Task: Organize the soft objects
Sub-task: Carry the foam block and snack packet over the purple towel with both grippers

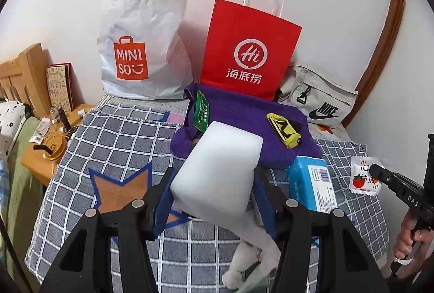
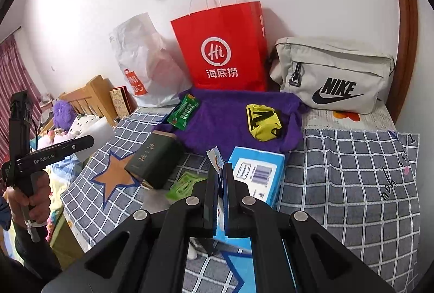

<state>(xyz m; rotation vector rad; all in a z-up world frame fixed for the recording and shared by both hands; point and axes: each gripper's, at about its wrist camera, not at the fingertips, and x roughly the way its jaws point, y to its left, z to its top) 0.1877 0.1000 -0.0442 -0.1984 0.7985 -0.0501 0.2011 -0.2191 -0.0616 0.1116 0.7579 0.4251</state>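
A white foam block [image 1: 217, 165] is held off the checked blanket [image 1: 114, 146] with my left gripper [image 1: 214, 184] shut on its two sides. In the right wrist view that left gripper [image 2: 91, 141] and the foam block [image 2: 95, 130] hang at the far left. My right gripper [image 2: 221, 169] is shut on a thin white sachet [image 2: 214, 156]. In the left wrist view this sachet [image 1: 363, 179] shows a tomato print, pinched at the tip of the right gripper [image 1: 374, 169]. A purple towel [image 2: 230, 119] lies behind, with a yellow pouch [image 2: 263, 123] and a green packet [image 2: 184, 111] on it.
Against the wall stand a white MINISO bag [image 1: 141, 48], a red paper bag [image 1: 249, 48] and a grey Nike bag [image 2: 333, 76]. A blue tissue pack [image 2: 257, 171], a dark green tin [image 2: 157, 160] and a grey plush toy [image 1: 249, 260] lie on the blanket. A wooden nightstand [image 1: 40, 162] is left.
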